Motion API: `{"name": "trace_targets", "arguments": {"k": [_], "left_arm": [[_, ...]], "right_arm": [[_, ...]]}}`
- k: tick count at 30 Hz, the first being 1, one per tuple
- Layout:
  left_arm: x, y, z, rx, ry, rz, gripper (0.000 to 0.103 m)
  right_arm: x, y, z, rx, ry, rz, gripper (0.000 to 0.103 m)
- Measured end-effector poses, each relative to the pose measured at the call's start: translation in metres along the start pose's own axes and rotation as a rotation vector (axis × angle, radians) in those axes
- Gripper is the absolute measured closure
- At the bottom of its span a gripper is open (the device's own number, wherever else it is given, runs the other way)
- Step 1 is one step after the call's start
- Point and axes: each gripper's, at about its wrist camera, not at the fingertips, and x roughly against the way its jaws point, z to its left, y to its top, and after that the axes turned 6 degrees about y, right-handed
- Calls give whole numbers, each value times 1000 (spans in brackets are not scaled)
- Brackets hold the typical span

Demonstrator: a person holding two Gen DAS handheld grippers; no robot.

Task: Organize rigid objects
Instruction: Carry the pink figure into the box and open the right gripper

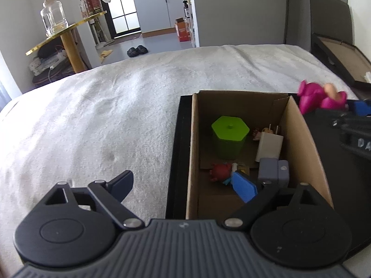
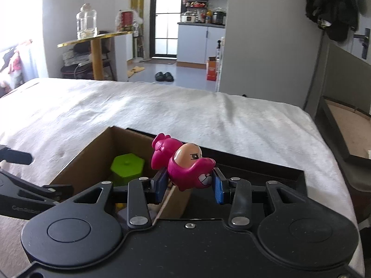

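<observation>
A magenta toy figure (image 2: 183,164) with a beige face is pinched between the blue pads of my right gripper (image 2: 189,184), which is shut on it just over the right wall of a cardboard box (image 2: 78,162). From the left wrist view the same magenta toy figure (image 1: 320,97) hangs beyond the cardboard box's (image 1: 299,134) right wall. Inside the box stand a green hexagonal container (image 1: 228,136), a white charger (image 1: 269,148), a grey block (image 1: 273,170) and a red spiky toy (image 1: 221,170). My left gripper (image 1: 185,183) is open, straddling the box's left wall, holding nothing.
The box sits in a black tray (image 1: 178,148) on a bed with a pale blanket (image 1: 97,120). Another black-framed box (image 2: 343,120) lies at the bed's right side. A gold side table with a glass jar (image 1: 53,18) stands beyond the bed, and slippers (image 1: 136,51) on the floor.
</observation>
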Motion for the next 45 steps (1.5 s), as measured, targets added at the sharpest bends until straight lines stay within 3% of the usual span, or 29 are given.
{"name": "trace_targets", "arguments": {"k": [6, 17, 25, 37, 45], "left_arm": [[-8, -5, 8, 30, -41, 42, 48], [-14, -10, 6, 31, -71, 73, 92], [-13, -9, 5, 34, -78, 72, 96], [-10, -9, 3, 25, -69, 78, 96], [-1, 7, 4, 18, -102, 98, 86]], "right_arm": [[-7, 0, 15, 16, 30, 21, 63], [-24, -12, 42, 48, 56, 85, 63], [-32, -14, 47, 26, 100, 116, 62], [-1, -20, 31, -5, 86, 69, 53], [25, -28, -1, -72, 56, 81, 53]]}}
